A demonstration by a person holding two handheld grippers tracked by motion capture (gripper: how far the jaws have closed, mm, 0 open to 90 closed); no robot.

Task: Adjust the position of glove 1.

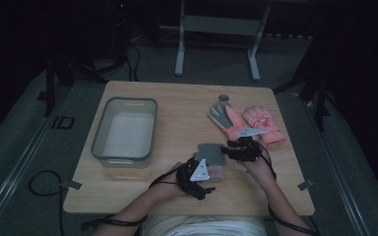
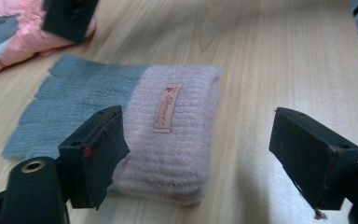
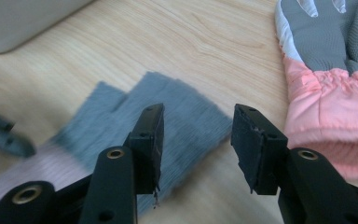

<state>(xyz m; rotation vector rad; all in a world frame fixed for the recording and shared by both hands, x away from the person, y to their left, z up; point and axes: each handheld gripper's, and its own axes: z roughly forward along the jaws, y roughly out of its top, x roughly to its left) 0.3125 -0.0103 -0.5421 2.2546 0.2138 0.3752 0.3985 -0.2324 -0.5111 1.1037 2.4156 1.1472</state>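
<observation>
Knit glove point(image 2: 168, 135), grey fingers and pink cuff with a small tan label: lies flat on the wooden table point(image 1: 177, 123), between the two grippers. Long axis runs from the cuff, directly ahead of the left gripper point(image 2: 198, 161), to the finger ends under the right gripper point(image 3: 198, 147). In the left gripper view the cuff's near edge is hidden behind the left-hand jaw; the label's writing is too small to read.

Left gripper: jaws wide apart, pads clear of the wool, nothing held.

Right gripper: jaws part open above the grey fingers, nothing clamped; whether the tips touch the knit cannot be told through the blur.

Pink ski gloves point(image 1: 246, 123), two: side by side beyond the right gripper, one palm up showing grey; cut off by the frame edge in both gripper views.

Grey plastic bin point(image 1: 125, 130): well off to the left gripper's far left, empty.

Room beyond the table: dark, hard to make out.
</observation>
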